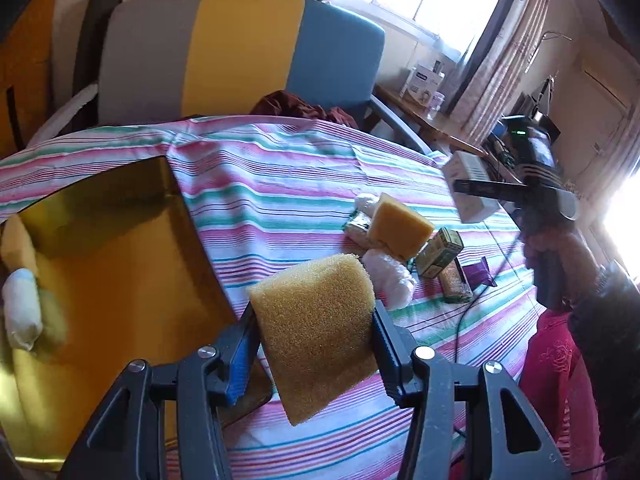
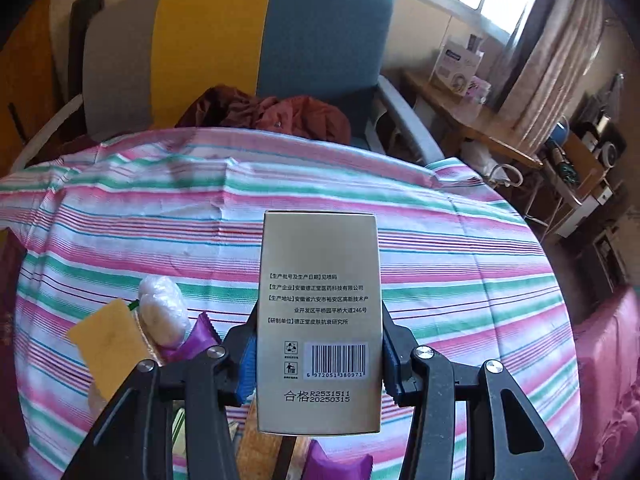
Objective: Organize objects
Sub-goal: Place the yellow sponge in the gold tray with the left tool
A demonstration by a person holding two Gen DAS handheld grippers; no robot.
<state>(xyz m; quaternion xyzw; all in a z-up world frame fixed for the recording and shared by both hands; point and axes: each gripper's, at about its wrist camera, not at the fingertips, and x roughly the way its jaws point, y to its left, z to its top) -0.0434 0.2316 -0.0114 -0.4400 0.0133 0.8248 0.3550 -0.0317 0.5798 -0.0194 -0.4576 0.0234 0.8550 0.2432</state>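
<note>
A: Left gripper (image 1: 316, 354) status?

B: Jaws clamped on a tan rectangular foam sponge (image 1: 316, 332), pads pressing both sides. Sponge is up off the pink, green and white striped tablecloth (image 1: 280, 200), tilted, just right of the shiny gold rectangular tray (image 1: 120, 264).

A: Right gripper (image 2: 318, 354)?

B: Jaws clamped on a pale gold cardboard box (image 2: 318, 320), printed face with the barcode toward the camera, long axis along the fingers. Box is lifted clear of the cloth, well right of the tray. In the left view the same box shows white, held above the pile.

A: What's in the tray?

B: 1 white wrapped roll (image 1: 22, 314) at its left edge. The yellow patches beside it, can't tell what they are.

A: The pile?

B: On the cloth, right of the tray: 1 yellow sponge (image 1: 398, 226), 2 white bubble-wrap bundles (image 1: 390, 278), a small green and cream carton (image 1: 438, 252), a purple foil sachet (image 1: 482, 274). All touching or just beside each other.

A: Behind the tray?

B: Grey, yellow and blue striped armchair (image 1: 240, 52) with dark red crumpled cloth (image 1: 304, 108) on the seat.
</note>
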